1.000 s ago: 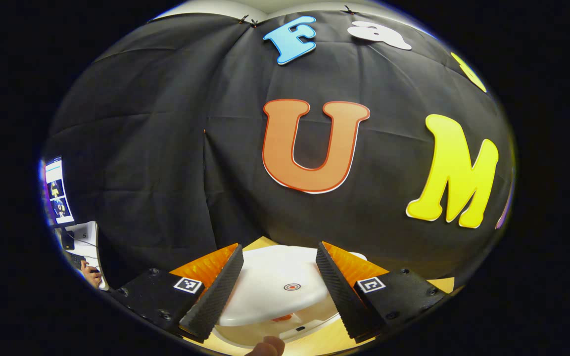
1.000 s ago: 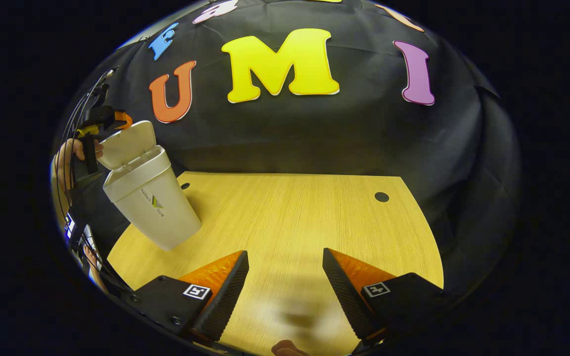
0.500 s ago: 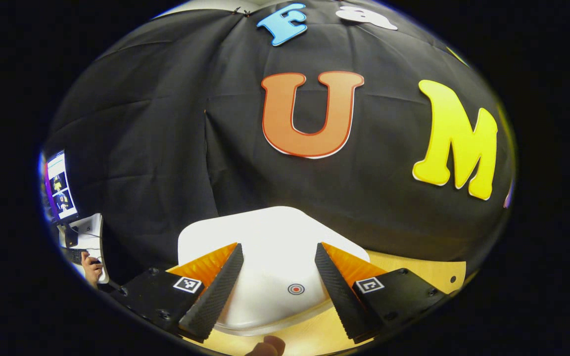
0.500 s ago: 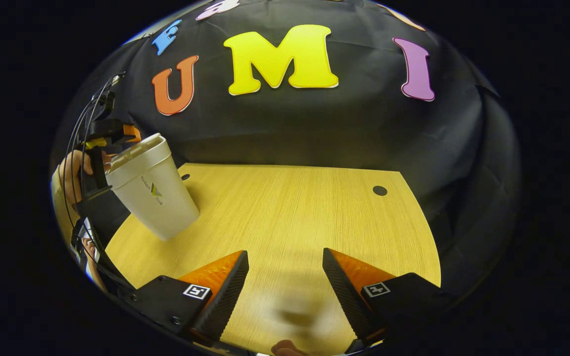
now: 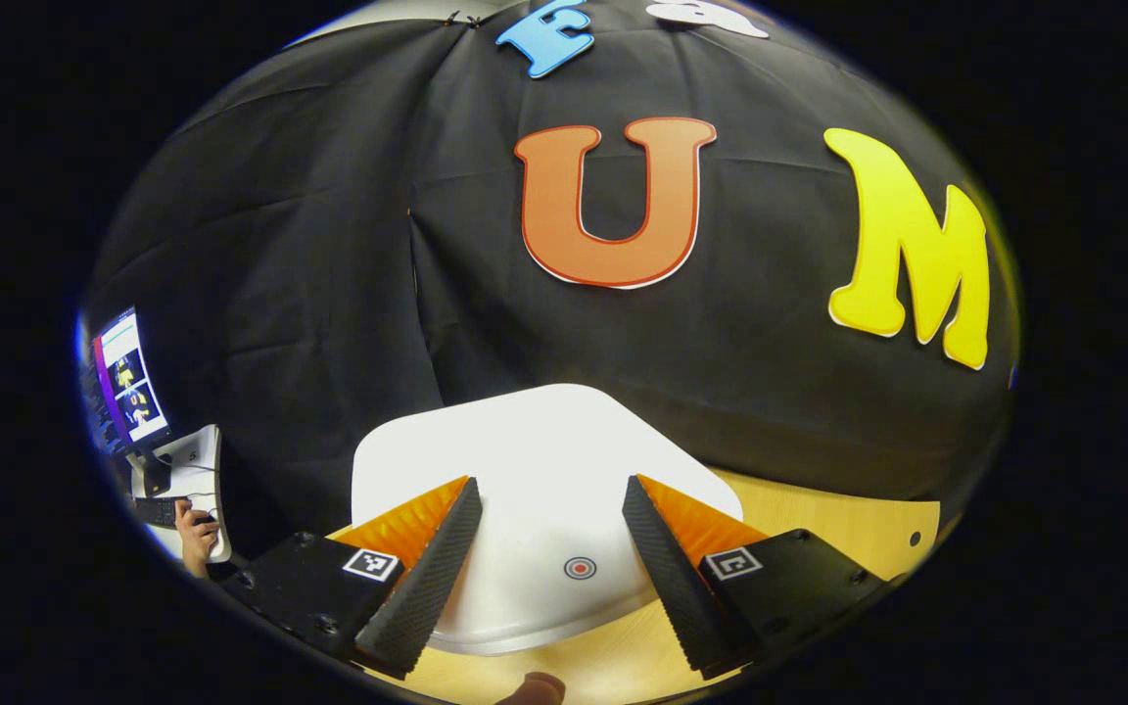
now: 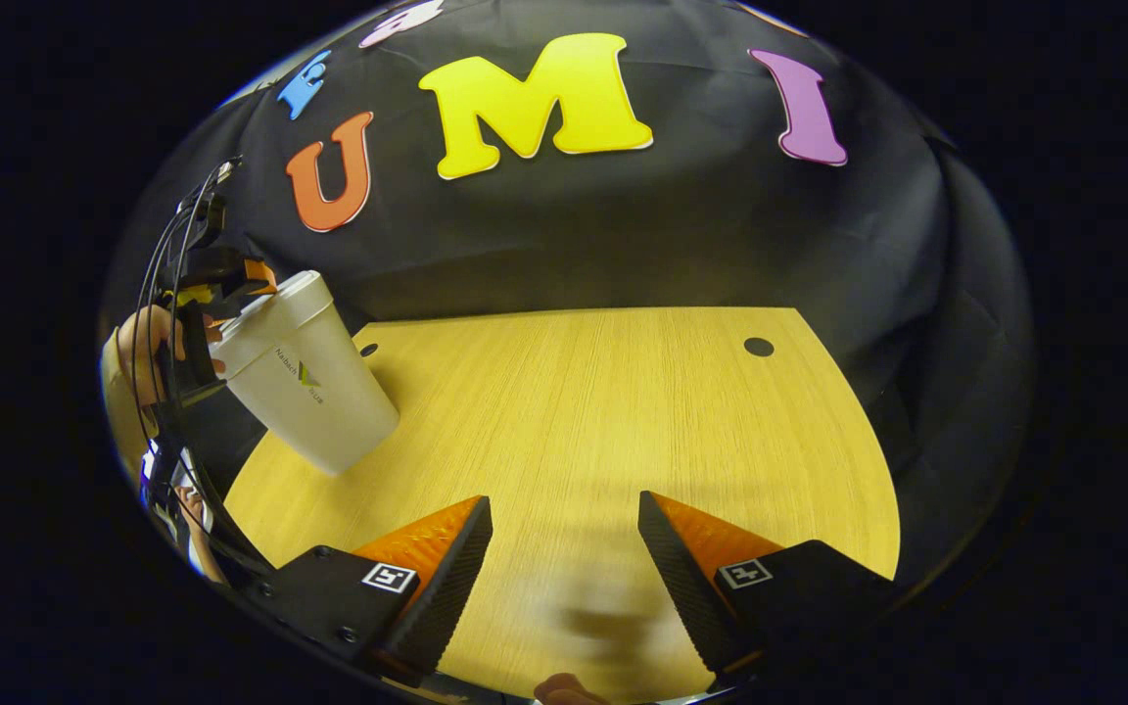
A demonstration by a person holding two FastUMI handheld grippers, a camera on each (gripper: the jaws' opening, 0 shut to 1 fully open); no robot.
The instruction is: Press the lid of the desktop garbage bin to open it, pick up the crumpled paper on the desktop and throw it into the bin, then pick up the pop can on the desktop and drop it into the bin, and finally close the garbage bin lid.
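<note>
The white garbage bin [image 6: 307, 392] stands at the left of the wooden table [image 6: 584, 411] in the right gripper view, its lid down flat. In the left gripper view the white lid [image 5: 535, 490] with a small red target mark lies right under my left gripper [image 5: 544, 568], which is open above it. The same left gripper [image 6: 216, 284], held by a hand, sits at the bin's top in the right gripper view. My right gripper [image 6: 564, 578] is open over bare tabletop with nothing between its fingers.
A monitor [image 5: 123, 382] and a desk with a person's hand [image 5: 194, 519] show at the far left beyond the booth. Two small dark holes [image 6: 758, 347] mark the table's back corners. Black cloth walls close in behind the table.
The bin lid went from raised to shut flat. My left gripper came down over the lid. The right gripper barely shifted.
</note>
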